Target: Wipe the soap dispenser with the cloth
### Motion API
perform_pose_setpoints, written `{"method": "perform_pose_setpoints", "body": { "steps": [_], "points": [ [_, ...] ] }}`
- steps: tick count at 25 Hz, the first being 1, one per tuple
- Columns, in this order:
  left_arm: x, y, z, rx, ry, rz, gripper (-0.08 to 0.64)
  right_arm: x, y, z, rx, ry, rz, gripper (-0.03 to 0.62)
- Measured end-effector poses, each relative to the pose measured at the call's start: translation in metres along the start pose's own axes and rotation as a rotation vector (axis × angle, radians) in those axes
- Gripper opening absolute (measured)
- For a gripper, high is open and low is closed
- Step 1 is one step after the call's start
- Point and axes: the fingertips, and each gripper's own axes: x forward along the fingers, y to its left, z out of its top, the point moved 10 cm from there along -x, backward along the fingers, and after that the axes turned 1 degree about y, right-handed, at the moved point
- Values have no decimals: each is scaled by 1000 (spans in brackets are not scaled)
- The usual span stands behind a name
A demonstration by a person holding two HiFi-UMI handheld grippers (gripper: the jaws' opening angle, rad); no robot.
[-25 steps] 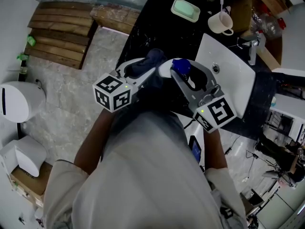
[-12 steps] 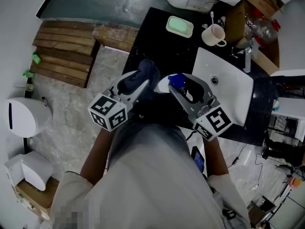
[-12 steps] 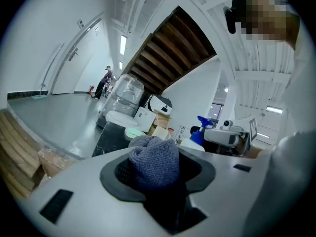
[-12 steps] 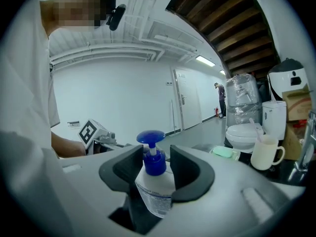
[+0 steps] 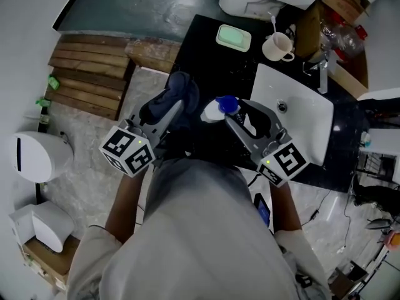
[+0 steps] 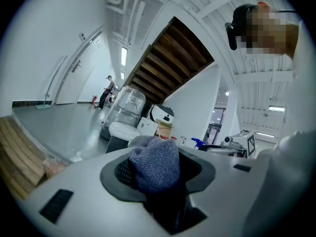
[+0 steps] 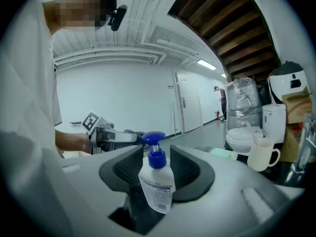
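Black counter (image 5: 203, 55) is seen across the upper middle of the head view, with a white sink (image 5: 306, 120) set into it at the right and a green soap dish (image 5: 234, 37) and a cream mug (image 5: 278, 46) placed farther back. Compared with one second ago, the left gripper (image 5: 177, 97) is found shifted leftward, its marker cube (image 5: 128, 152) now lower and farther left, and a clear gap is left between the cloth (image 5: 178, 87) and the soap dispenser (image 5: 215, 110), where the two were close together before. The right gripper (image 5: 232, 110) is hardly changed in place. The left gripper is held slanting up and to the right from its cube, and its jaws are clamped on the bunched blue-grey cloth, which bulges out past the tips. The right gripper is held slanting up and to the left from its own cube (image 5: 284, 161), its jaws closed on the white body of the dispenser. The dispenser is kept roughly upright over the near part of the counter, just left of the sink, with its blue pump spout turned toward the left gripper.
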Motion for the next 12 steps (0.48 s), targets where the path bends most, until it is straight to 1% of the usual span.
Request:
{"method": "perform_pose_setpoints", "body": {
  "steps": [6,12],
  "points": [
    [-9,-14,7,6,-4,26,156,-14,3,-3,-3,-5,-14,133],
    [-11,-36,17,41,-69,28,156,-32,7,1,-38,-18,-41,32]
  ]
}}
